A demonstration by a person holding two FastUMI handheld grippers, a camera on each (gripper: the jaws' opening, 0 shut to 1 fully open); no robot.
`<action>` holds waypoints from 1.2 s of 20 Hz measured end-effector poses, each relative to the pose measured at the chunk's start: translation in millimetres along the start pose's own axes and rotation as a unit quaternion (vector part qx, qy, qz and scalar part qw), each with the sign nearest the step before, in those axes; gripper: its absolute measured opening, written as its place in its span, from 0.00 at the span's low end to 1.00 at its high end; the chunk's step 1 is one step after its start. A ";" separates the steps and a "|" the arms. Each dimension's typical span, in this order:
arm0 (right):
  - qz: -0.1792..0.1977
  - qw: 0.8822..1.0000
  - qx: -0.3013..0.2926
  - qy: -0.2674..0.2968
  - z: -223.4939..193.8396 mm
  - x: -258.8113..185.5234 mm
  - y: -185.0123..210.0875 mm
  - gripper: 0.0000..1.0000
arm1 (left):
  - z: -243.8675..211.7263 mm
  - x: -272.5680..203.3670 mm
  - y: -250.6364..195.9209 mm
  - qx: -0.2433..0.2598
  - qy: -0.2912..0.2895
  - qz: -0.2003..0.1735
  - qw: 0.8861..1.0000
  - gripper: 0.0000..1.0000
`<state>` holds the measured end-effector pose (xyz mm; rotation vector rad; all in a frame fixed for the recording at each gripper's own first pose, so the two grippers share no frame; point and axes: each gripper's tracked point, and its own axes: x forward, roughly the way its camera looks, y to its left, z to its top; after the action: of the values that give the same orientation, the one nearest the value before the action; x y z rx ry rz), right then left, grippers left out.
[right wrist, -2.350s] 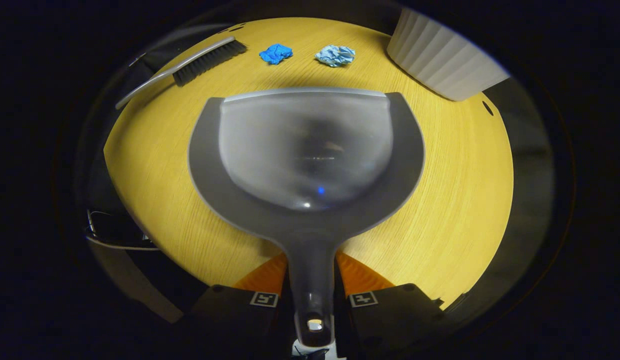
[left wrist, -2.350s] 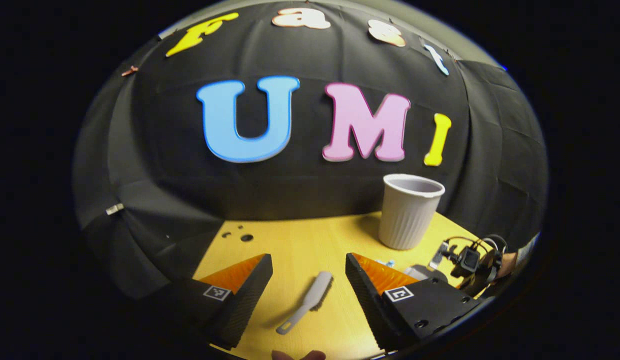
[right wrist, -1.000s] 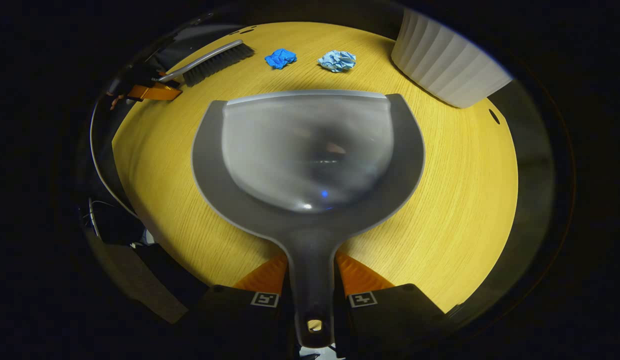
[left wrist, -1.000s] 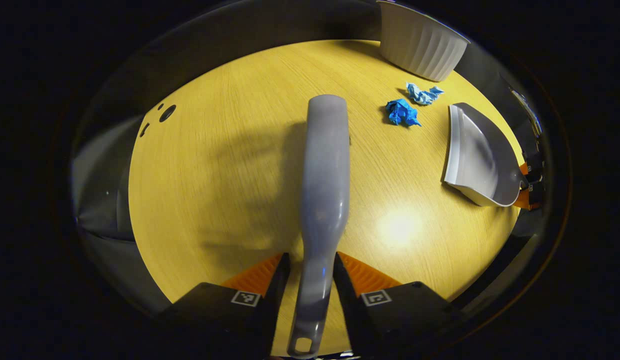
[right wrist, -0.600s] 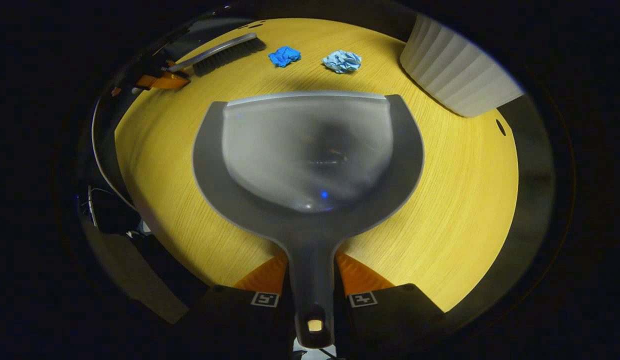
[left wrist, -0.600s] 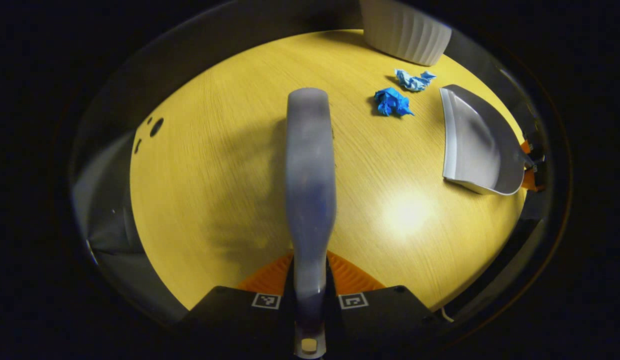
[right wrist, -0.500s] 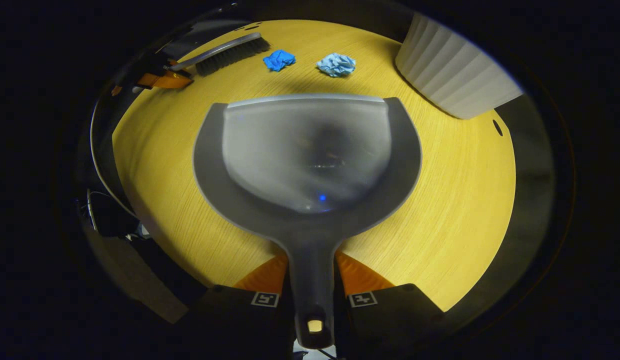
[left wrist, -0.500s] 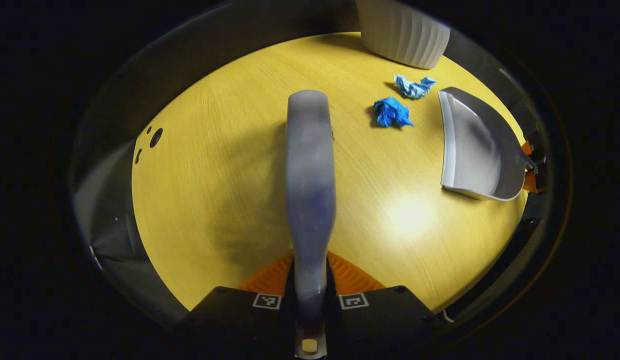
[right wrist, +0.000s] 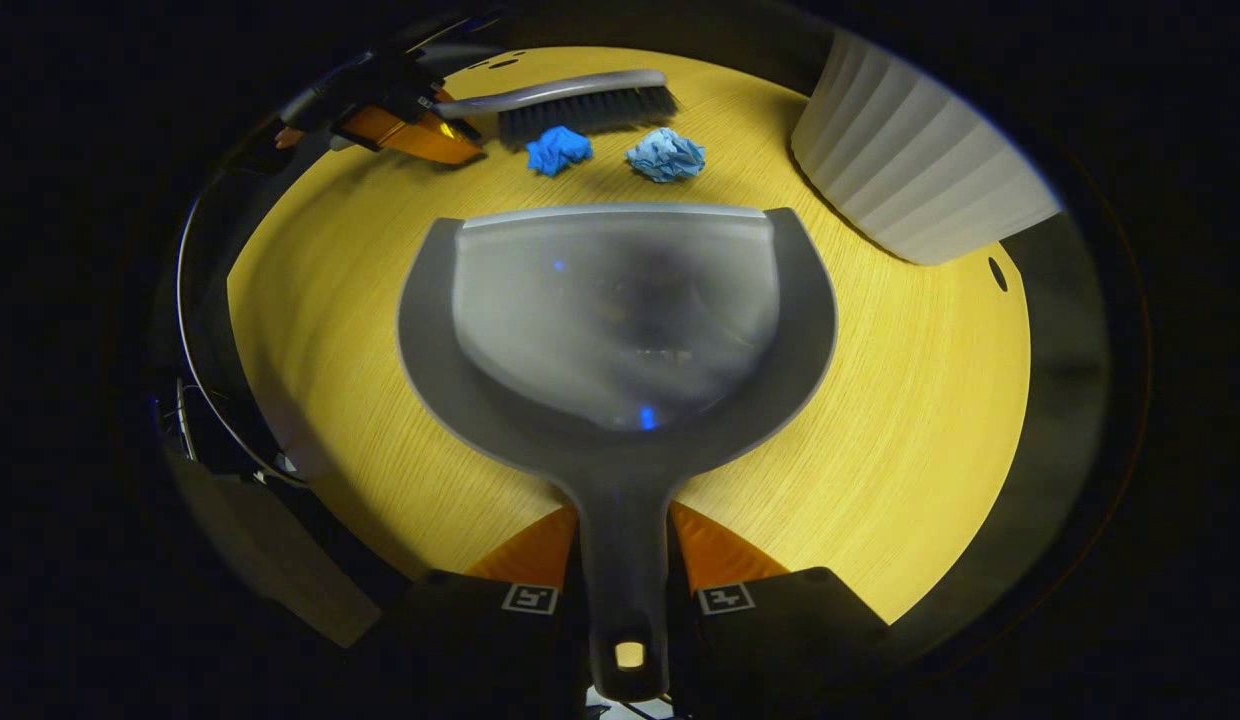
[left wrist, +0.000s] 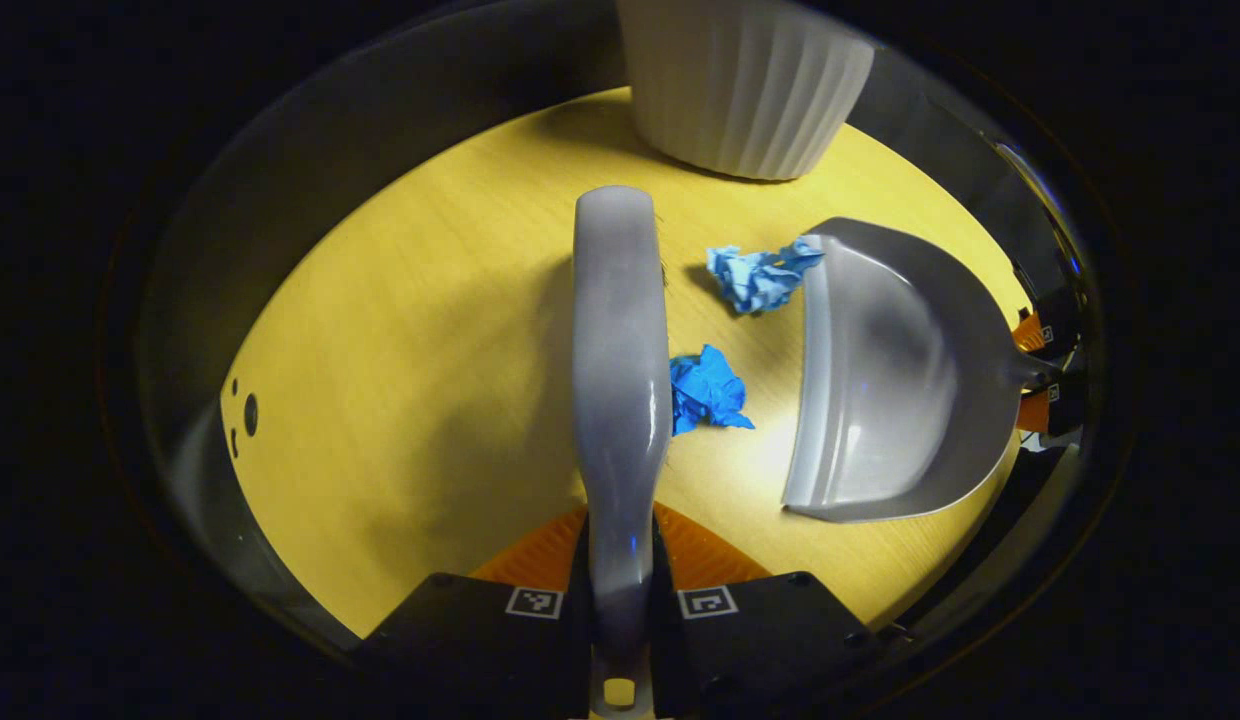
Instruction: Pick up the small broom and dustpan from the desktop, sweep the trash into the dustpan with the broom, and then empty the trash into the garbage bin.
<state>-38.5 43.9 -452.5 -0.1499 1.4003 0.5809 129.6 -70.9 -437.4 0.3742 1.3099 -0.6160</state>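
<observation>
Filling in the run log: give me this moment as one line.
phase: sweep start | left gripper: shut on broom | right gripper: shut on dustpan | two paper wads between them, still on desk | bin behind

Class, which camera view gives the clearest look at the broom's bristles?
The right gripper view: it sees the broom side-on, dark bristles pointing down just behind the two paper scraps. The left gripper view looks along the broom's grey back, so the bristles sit hidden beneath it.

Glossy grey plastic dustpan (right wrist: 620, 310), wood-grain desktop (left wrist: 400, 350), crumpled paper trash (left wrist: 708, 390), ribbed bin (left wrist: 745, 80)
</observation>
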 end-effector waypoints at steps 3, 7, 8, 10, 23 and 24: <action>0.002 1.000 -0.001 -0.006 2.3 -0.6 1.2 0.35 | 13.3 0.9 -19.3 0.028 0.001 -0.034 0.999 0.28; 0.001 1.000 -0.006 -0.011 0.1 0.8 -0.6 0.35 | 16.4 -5.0 -47.5 0.037 0.002 -0.082 0.996 0.28; 0.002 1.000 -0.004 -0.012 0.1 1.9 -0.4 0.35 | 18.1 -9.2 -54.4 0.031 -0.001 -0.098 0.995 0.27; 0.004 1.000 -0.002 -0.011 -1.4 2.6 -0.1 0.35 | 17.1 -17.5 -73.4 0.020 0.001 -0.136 0.991 0.28; 0.020 1.000 0.019 0.005 -7.2 8.7 4.8 0.35 | 18.9 -59.6 -99.7 -0.076 -0.045 -0.203 0.975 0.28; 0.020 1.000 0.019 0.005 -5.8 7.9 4.1 0.35 | 18.2 -64.9 -97.8 -0.078 -0.050 -0.202 0.975 0.27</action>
<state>-45.0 47.2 -460.1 -0.0947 1.4257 0.5857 75.1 -144.8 -362.0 -0.0570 1.3371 -0.8544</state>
